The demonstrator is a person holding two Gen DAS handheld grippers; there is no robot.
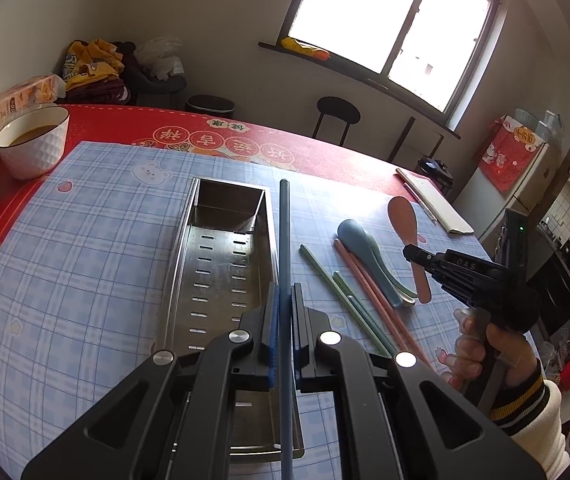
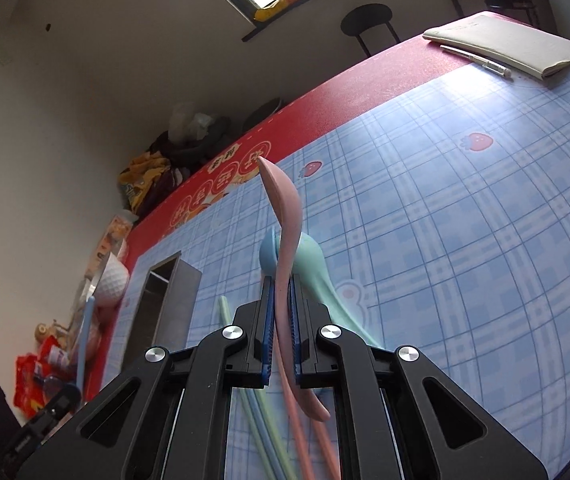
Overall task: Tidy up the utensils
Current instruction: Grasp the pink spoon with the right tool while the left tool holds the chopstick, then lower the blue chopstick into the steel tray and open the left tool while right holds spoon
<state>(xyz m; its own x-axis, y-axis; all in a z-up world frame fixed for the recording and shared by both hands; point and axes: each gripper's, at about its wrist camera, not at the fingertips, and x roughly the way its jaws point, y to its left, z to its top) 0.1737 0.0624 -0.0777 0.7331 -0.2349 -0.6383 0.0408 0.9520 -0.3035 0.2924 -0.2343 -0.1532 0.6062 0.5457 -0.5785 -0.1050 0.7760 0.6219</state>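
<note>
Left wrist view only – blue chopstick (image 1: 285, 240) in clenched jaws; right jaws on pink spoon (image 2: 285, 232).

We see the right gripper (image 2: 281, 312) clamped on a pink spoon (image 2: 283, 216), lifted above the blue spoon (image 2: 269, 254) and mint spoon (image 2: 317, 268) on the checked mat (image 2: 465, 240).

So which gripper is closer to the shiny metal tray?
Left. The left gripper hovers over the metal tray, clamping a blue chopstick; the right gripper is off to its right.
</note>
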